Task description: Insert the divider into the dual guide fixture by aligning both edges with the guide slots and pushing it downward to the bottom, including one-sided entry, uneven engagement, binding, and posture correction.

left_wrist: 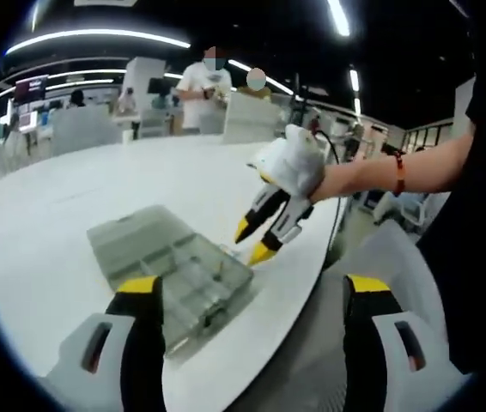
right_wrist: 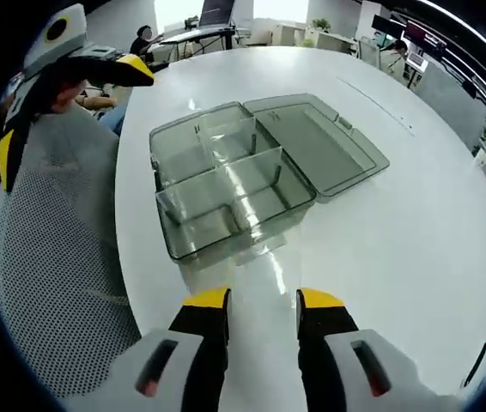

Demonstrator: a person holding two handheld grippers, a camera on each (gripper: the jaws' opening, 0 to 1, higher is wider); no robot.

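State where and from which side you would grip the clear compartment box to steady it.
Probably the rim of the near outer wall of the clear compartment box, from above: it is thin, upright and open-topped, and the opened lid lies flat on the far side.

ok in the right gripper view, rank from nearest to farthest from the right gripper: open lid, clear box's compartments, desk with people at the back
1. clear box's compartments, just ahead of the jaws
2. open lid, hinged open beyond the compartments
3. desk with people, far past the table's edge
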